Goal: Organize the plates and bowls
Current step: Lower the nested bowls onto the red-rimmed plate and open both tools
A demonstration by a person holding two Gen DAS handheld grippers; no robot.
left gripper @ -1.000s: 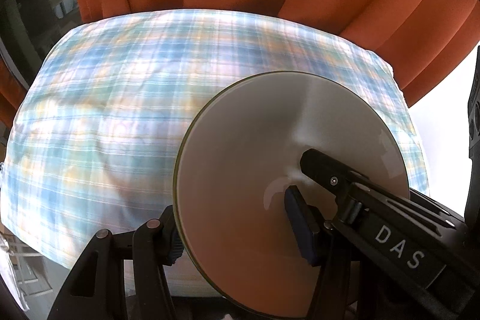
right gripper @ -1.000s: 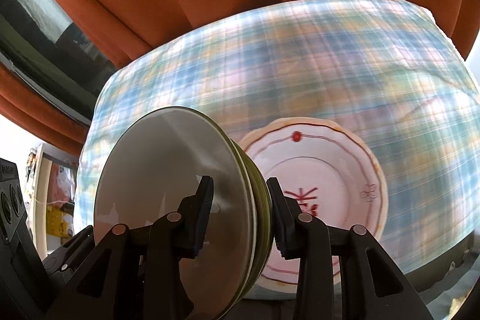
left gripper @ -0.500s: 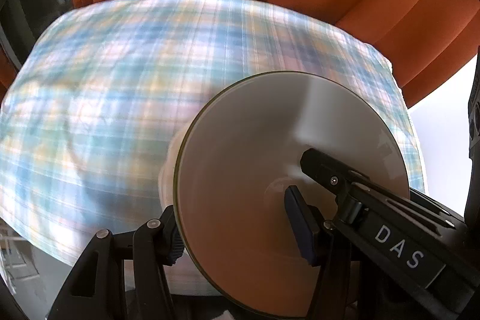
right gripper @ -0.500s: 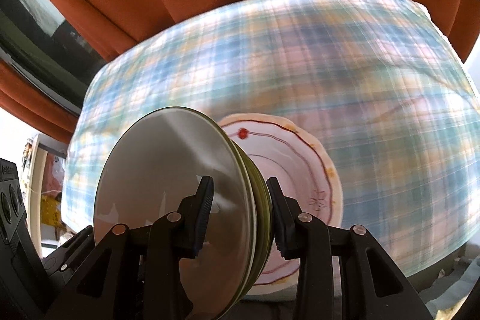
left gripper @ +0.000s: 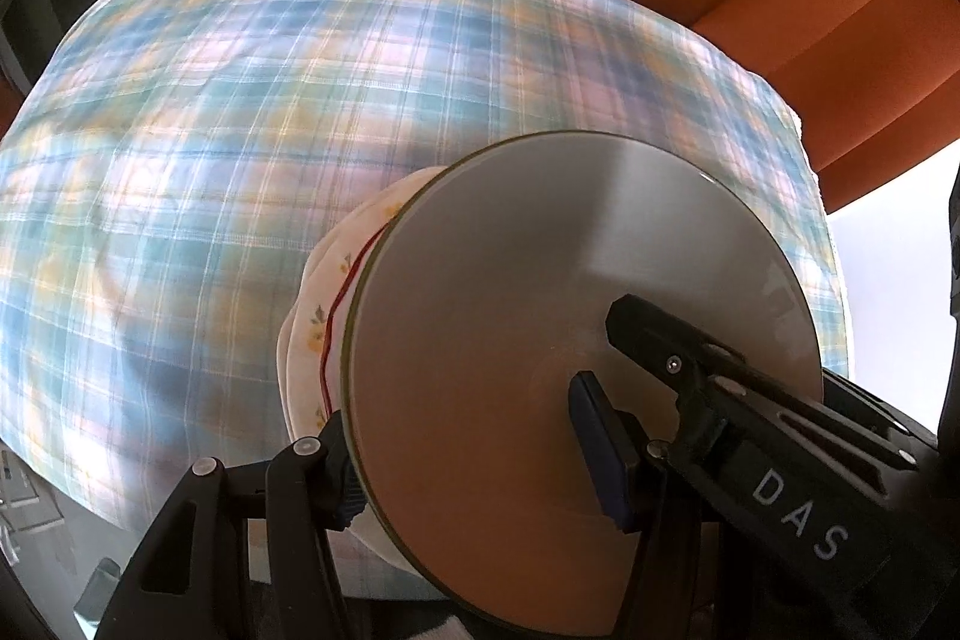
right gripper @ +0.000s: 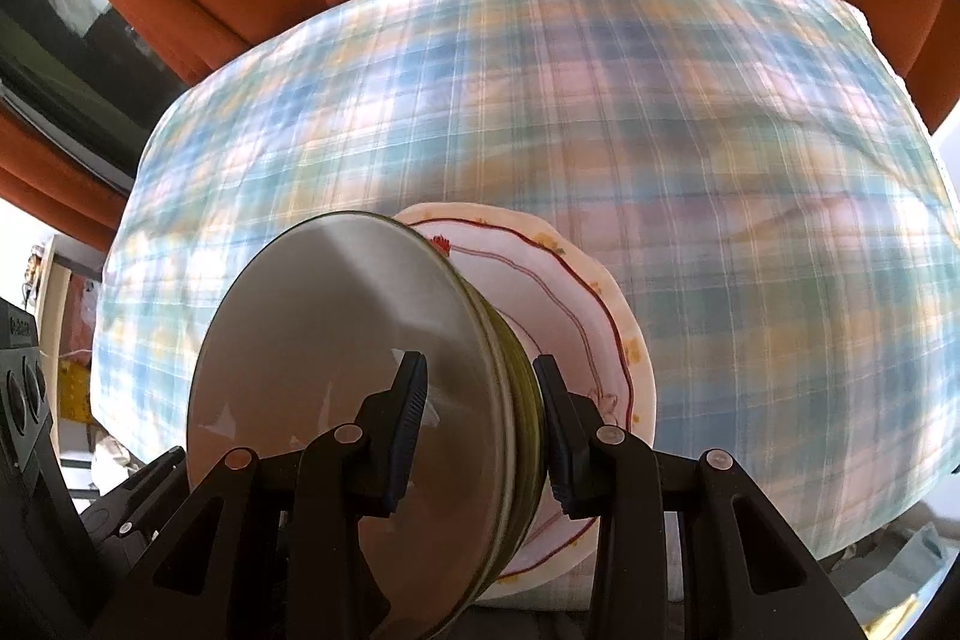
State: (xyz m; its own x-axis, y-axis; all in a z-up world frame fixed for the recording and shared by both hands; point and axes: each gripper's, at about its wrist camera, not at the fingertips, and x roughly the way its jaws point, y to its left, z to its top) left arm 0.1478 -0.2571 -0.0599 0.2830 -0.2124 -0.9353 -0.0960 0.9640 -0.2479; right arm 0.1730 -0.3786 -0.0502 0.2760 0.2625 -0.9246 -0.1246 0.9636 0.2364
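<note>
- The left gripper (left gripper: pixel 474 460) and the right gripper (right gripper: pixel 480 418) are both clamping the rim of the same olive-rimmed bowl (left gripper: pixel 576 340) from opposite sides, holding it over the flowered plate (right gripper: pixel 576 304) lying on the plaid-covered surface (left gripper: pixel 240 130).
- Two grippers are sharing one rigid dish: if either one is drifting or twisting out of step with the other, the rim could be slipping through the pads or being levered sideways (glazed ware offers little friction).
- The bowl is appearing tilted against the plate, so a low edge may be striking first and chipping either piece, or nudging the plate across the cloth.
- Letting go unevenly could be leaving the bowl rocking off-centre rather than nested.
- The cloth looks soft and lumpy, so the plate may be sitting unevenly; pressing down hard could be tipping it.
</note>
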